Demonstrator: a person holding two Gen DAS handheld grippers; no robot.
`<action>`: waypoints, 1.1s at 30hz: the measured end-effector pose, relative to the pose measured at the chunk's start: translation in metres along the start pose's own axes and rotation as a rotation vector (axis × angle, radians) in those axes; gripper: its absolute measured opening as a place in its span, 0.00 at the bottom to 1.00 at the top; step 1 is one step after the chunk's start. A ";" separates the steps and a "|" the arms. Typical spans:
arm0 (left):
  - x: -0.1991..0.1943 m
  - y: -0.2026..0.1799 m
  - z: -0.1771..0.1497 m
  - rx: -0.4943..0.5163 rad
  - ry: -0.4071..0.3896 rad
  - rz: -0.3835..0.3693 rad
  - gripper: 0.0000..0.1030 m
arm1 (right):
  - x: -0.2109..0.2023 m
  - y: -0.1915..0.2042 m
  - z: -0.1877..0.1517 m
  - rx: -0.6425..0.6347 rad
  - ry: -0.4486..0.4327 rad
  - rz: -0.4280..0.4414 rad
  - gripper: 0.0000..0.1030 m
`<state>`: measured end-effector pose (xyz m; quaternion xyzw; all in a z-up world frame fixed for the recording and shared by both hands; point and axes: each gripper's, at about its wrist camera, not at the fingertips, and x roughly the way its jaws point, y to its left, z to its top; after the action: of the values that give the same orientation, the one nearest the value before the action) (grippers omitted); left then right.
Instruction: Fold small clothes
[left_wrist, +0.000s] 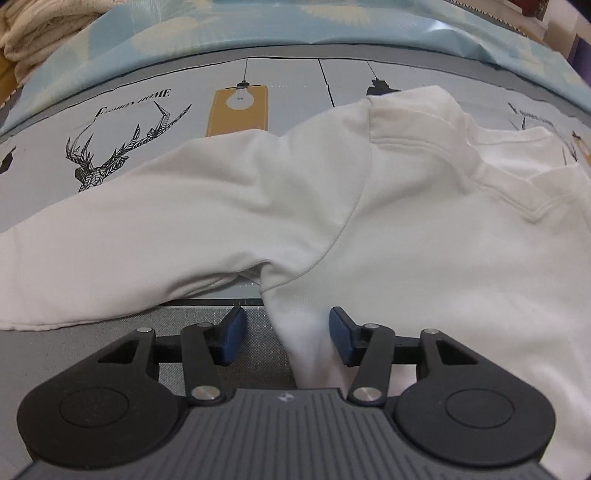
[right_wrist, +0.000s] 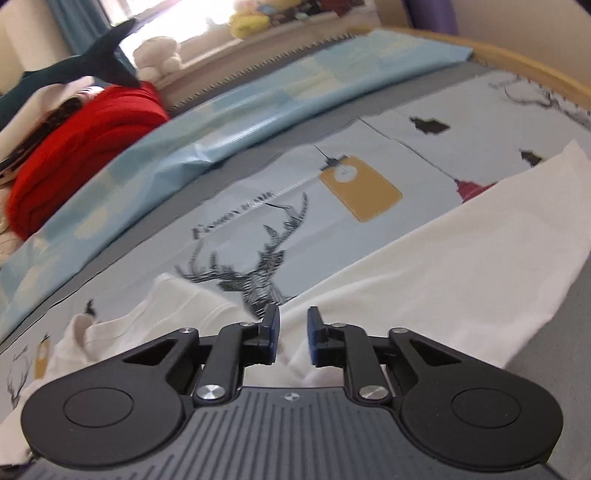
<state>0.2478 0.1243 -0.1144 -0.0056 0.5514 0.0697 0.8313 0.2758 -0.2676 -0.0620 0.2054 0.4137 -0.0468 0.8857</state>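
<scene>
White sweatshirt (left_wrist: 388, 206) spread flat on the deer-print bed sheet (left_wrist: 129, 122), one sleeve (left_wrist: 129, 240) extended sideways. Left tool (left_wrist: 286, 338) released, pads wide astride the underarm edge. Right tool (right_wrist: 293, 334) unclenched, narrow gap, over the cloth, gripping nothing

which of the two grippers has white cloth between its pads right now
The left gripper: the white sweatshirt's side edge runs up between its open jaws. The right gripper shows only a gap.

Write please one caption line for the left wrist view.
Left gripper open over the side edge of a white sweatshirt spread on a printed bedsheet.
</scene>
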 end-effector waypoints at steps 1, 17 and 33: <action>0.000 -0.001 -0.002 0.006 0.002 0.000 0.55 | 0.009 0.002 0.002 -0.026 0.006 -0.012 0.26; -0.025 -0.013 0.010 0.032 -0.149 0.022 0.55 | 0.049 0.046 -0.025 -0.444 0.008 -0.123 0.03; -0.011 -0.029 0.004 0.086 -0.120 0.002 0.54 | 0.017 -0.026 0.020 -0.004 -0.233 -0.076 0.29</action>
<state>0.2511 0.0951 -0.1043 0.0347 0.5032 0.0470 0.8622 0.2944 -0.2981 -0.0719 0.1808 0.3156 -0.1030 0.9258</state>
